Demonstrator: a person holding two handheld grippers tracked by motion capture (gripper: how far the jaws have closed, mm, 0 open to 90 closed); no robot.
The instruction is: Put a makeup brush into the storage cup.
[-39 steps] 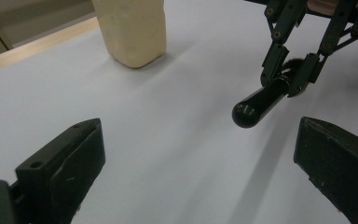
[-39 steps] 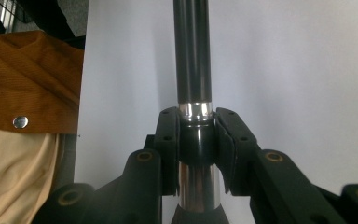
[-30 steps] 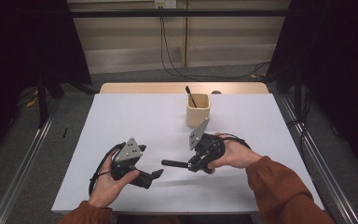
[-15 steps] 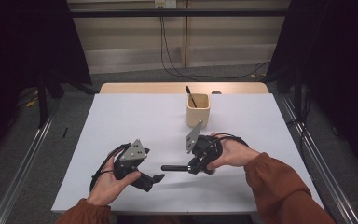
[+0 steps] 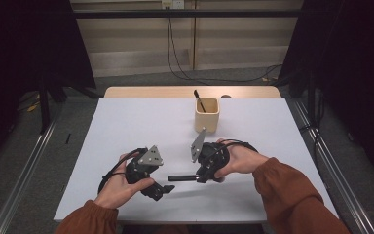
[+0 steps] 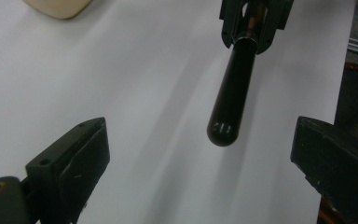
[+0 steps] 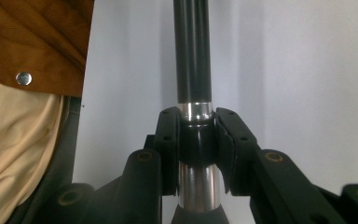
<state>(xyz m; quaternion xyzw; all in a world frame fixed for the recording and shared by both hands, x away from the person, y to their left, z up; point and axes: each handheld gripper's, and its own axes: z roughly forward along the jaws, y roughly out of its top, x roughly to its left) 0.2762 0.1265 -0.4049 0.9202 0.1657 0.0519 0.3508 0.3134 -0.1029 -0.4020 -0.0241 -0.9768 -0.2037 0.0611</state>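
I'm mid hand-over — my right gripper [image 5: 198, 177] pinches the black pen [image 5: 181, 178] low over the table [image 5: 126, 122], pointing to 9 o'clock at my spread left gripper [image 5: 161, 189], which should next close on its free end.

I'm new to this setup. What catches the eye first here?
The right tongs, at the table's near middle, are clamped on a black pen pointing toward the open left tongs. Farther back stands a beige cup holding another dark pen.
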